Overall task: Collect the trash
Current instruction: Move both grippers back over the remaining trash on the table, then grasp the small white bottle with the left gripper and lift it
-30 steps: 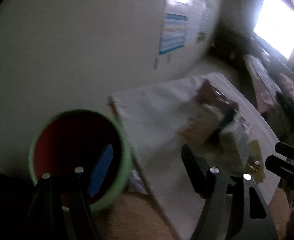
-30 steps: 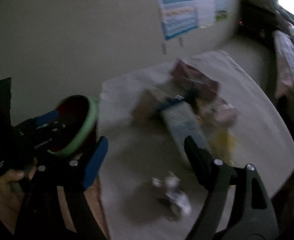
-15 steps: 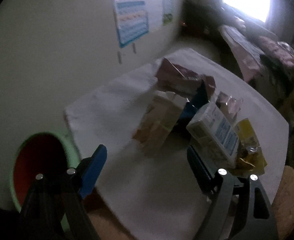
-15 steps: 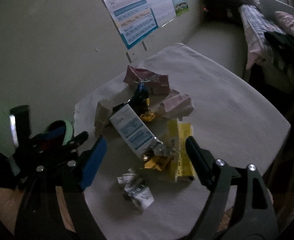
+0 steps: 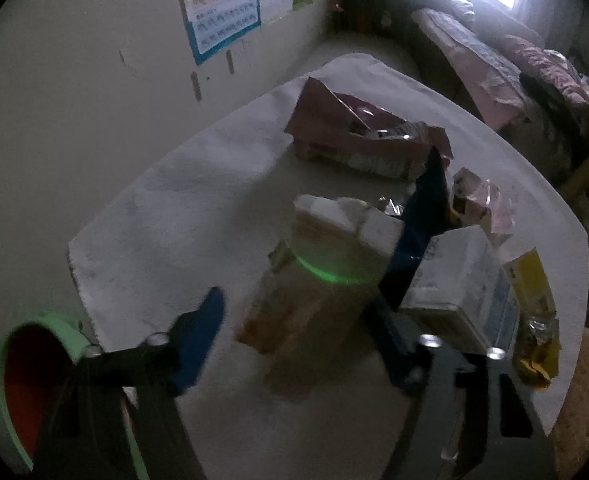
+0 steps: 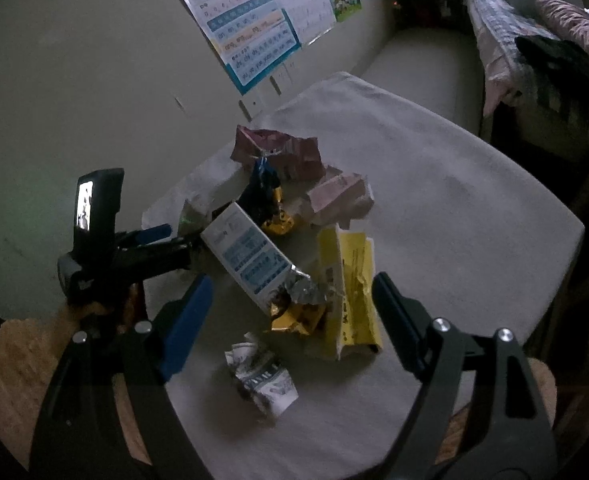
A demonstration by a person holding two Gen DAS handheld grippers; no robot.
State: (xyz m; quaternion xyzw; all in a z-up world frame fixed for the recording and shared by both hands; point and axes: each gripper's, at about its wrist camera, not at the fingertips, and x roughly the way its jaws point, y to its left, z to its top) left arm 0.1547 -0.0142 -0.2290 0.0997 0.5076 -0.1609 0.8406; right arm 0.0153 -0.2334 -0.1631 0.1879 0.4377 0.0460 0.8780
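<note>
Here the trash lies heaped on a white cloth (image 6: 434, 208) over the table: a tan carton (image 5: 294, 312), a white-and-blue carton (image 6: 250, 260), a dark blue wrapper (image 6: 260, 188), a maroon bag (image 6: 278, 148), a pink wrapper (image 6: 340, 196), a yellow packet (image 6: 350, 284), gold foil (image 6: 294, 312) and, nearest the right wrist camera, a crumpled paper wad (image 6: 262, 376). The left gripper (image 5: 294, 328) straddles the tan carton; its jaws have just been closing, yet the fingers (image 5: 198, 332) stand clear of the carton's sides, so nothing is gripped. The right gripper (image 6: 290, 312) hangs above the foil and packet with its jaws wide apart and empty. A green-rimmed bin (image 5: 34, 376) with a red inside sits off the cloth's corner. A blue-bordered poster (image 6: 250, 28) hangs on the wall behind.
</note>
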